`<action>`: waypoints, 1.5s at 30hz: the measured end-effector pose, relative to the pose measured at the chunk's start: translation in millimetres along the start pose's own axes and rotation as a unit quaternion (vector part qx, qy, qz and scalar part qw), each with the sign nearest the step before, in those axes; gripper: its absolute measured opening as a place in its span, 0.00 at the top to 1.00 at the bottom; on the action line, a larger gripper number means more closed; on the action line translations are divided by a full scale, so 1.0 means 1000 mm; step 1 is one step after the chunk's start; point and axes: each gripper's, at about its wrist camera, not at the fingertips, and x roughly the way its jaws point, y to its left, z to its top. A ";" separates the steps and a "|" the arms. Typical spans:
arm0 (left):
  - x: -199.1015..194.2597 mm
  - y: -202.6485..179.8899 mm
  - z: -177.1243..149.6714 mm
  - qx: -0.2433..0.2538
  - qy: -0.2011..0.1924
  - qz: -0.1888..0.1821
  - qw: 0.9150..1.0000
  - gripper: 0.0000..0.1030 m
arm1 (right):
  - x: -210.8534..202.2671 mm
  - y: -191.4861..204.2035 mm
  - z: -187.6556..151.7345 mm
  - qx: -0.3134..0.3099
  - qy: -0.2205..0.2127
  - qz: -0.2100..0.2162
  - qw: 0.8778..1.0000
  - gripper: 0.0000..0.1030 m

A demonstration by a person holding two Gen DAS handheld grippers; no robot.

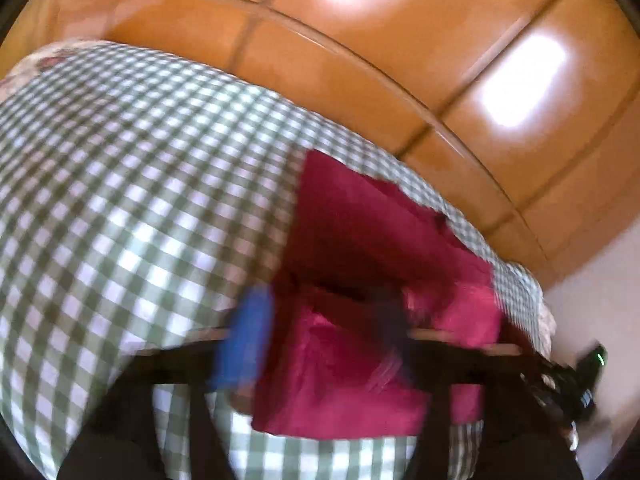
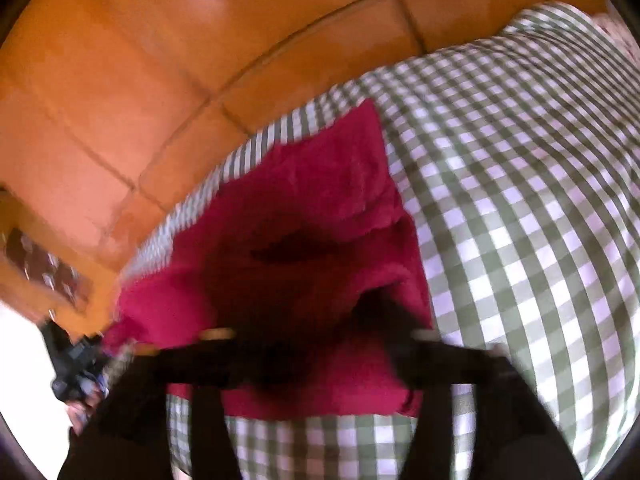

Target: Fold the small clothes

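Here, in the left wrist view, a red garment (image 1: 360, 248) lies partly folded on a green-and-white checked cloth (image 1: 120, 184) that covers the tabletop. The picture is blurred by motion. The garment sits near the far edge of the cloth, toward the right side of the picture, with a flat upper panel and a bunched, doubled-over part nearer the camera. The left gripper (image 1: 320, 328) hangs over that nearer part with its jaws standing wide apart; one finger shows blue (image 1: 248, 340), the other is a dark blur (image 1: 390, 320). Nothing is pinched between them, though the red garment fills the gap behind them. Beyond the cloth's edge runs an orange tiled floor (image 1: 400, 40) with bright patches of light on it. At the lower right edge a dark device with a small green light, the other gripper seen from the side (image 1: 576, 380), shows against a pale surface.

In the right wrist view the same red garment (image 2: 304, 220) lies on the checked cloth (image 2: 520, 200), close to the cloth's far edge and left of the picture's middle, with a dark fold of shadow across its centre. The right gripper (image 2: 320, 336) is over the garment's near part, its jaws wide apart, and the dark fingers (image 2: 218, 336) are too blurred to show whether they touch the fabric. The orange floor (image 2: 140, 80) fills the upper left. A dark object, blurred, shows at the left edge (image 2: 76, 364).
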 end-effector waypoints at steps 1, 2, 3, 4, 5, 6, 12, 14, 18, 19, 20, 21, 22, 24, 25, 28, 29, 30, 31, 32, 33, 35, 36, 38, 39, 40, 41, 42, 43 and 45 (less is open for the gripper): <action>-0.006 0.006 -0.003 0.002 -0.014 -0.019 1.000 0.21 | -0.011 0.000 -0.007 -0.016 -0.016 -0.003 1.000 0.13; -0.006 0.008 -0.005 0.011 -0.010 -0.020 1.000 0.21 | -0.020 -0.001 -0.018 -0.034 -0.019 -0.015 0.999 0.12; -0.007 0.012 -0.010 0.020 -0.003 -0.007 1.000 0.21 | -0.024 -0.004 -0.027 -0.045 -0.015 -0.028 0.998 0.12; -0.007 0.019 -0.018 0.033 0.001 0.004 0.999 0.21 | -0.028 -0.009 -0.040 -0.058 -0.007 -0.045 0.997 0.12; -0.006 0.023 -0.025 0.044 0.007 0.005 0.999 0.21 | -0.032 -0.011 -0.052 -0.069 -0.001 -0.058 0.996 0.12; -0.005 0.026 -0.034 0.058 0.016 0.007 0.998 0.21 | -0.032 -0.014 -0.066 -0.090 0.011 -0.080 0.993 0.12; 0.010 0.033 -0.075 0.071 0.037 0.030 0.996 0.21 | -0.003 -0.020 -0.067 -0.118 0.009 -0.095 0.988 0.17; 0.015 0.027 -0.075 0.079 0.030 0.035 0.996 0.22 | 0.019 -0.017 -0.053 -0.124 0.017 -0.084 0.989 0.31; 0.028 0.023 -0.074 0.086 0.040 0.041 0.995 0.48 | 0.051 -0.015 -0.045 -0.134 0.038 -0.092 0.986 0.64; 0.029 0.022 -0.073 0.085 0.045 0.038 0.995 0.52 | 0.050 -0.015 -0.046 -0.132 0.037 -0.091 0.986 0.68; 0.029 0.020 -0.073 0.083 0.049 0.033 0.995 0.60 | 0.047 -0.016 -0.047 -0.128 0.038 -0.088 0.987 0.69; 0.027 0.018 -0.074 0.084 0.054 0.028 0.995 0.71 | 0.043 -0.019 -0.048 -0.118 0.042 -0.080 0.989 0.73; 0.025 0.015 -0.076 0.090 0.058 0.026 0.994 0.73 | 0.037 -0.022 -0.048 -0.113 0.042 -0.077 0.990 0.80; 0.022 0.011 -0.079 0.105 0.057 0.031 0.992 0.82 | 0.026 -0.025 -0.052 -0.114 0.040 -0.074 0.990 0.87; 0.021 0.012 -0.080 0.105 0.057 0.029 0.992 0.84 | 0.020 -0.025 -0.055 -0.116 0.041 -0.071 0.990 0.89; 0.012 0.013 -0.084 0.103 0.056 0.015 0.993 0.87 | 0.008 -0.019 -0.062 -0.120 0.041 -0.072 0.989 0.90; 0.009 0.013 -0.086 0.105 0.057 0.013 0.993 0.88 | 0.003 -0.018 -0.064 -0.122 0.040 -0.072 0.989 0.90; 0.004 0.012 -0.090 0.112 0.059 0.011 0.992 0.88 | -0.003 -0.017 -0.066 -0.124 0.039 -0.070 0.989 0.90; 0.001 0.012 -0.093 0.115 0.061 0.009 0.991 0.88 | -0.009 -0.016 -0.069 -0.125 0.039 -0.068 0.989 0.90; -0.004 0.013 -0.098 0.118 0.065 0.006 0.991 0.88 | -0.014 -0.017 -0.072 -0.123 0.041 -0.067 0.989 0.90; -0.008 0.014 -0.102 0.121 0.068 0.004 0.990 0.88 | -0.021 -0.017 -0.076 -0.122 0.045 -0.063 0.989 0.90; -0.023 0.019 -0.115 0.119 0.079 -0.004 0.990 0.88 | -0.034 -0.019 -0.087 -0.126 0.056 -0.059 0.989 0.90; -0.028 0.021 -0.120 0.115 0.083 -0.007 0.990 0.88 | -0.042 -0.019 -0.095 -0.130 0.064 -0.057 0.988 0.90; -0.043 0.027 -0.136 0.118 0.099 -0.010 0.988 0.88 | -0.055 -0.018 -0.111 -0.134 0.081 -0.052 0.986 0.90; -0.049 0.028 -0.143 0.123 0.104 -0.007 0.987 0.88 | -0.060 -0.019 -0.118 -0.137 0.090 -0.048 0.985 0.90; -0.057 0.030 -0.149 0.130 0.118 -0.008 0.985 0.87 | -0.064 -0.020 -0.125 -0.142 0.098 -0.048 0.984 0.90; -0.062 0.030 -0.152 0.135 0.125 -0.006 0.983 0.85 | -0.067 -0.021 -0.130 -0.145 0.106 -0.050 0.982 0.86; -0.067 0.031 -0.153 0.139 0.125 0.000 0.982 0.71 | -0.069 -0.023 -0.132 -0.148 0.108 -0.056 0.982 0.82; -0.074 0.033 -0.149 0.140 0.115 0.013 0.983 0.59 | -0.071 -0.024 -0.131 -0.149 0.101 -0.065 0.982 0.69; -0.080 0.037 -0.139 0.130 0.085 0.024 0.988 0.33 | -0.073 -0.025 -0.122 -0.143 0.082 -0.074 0.984 0.55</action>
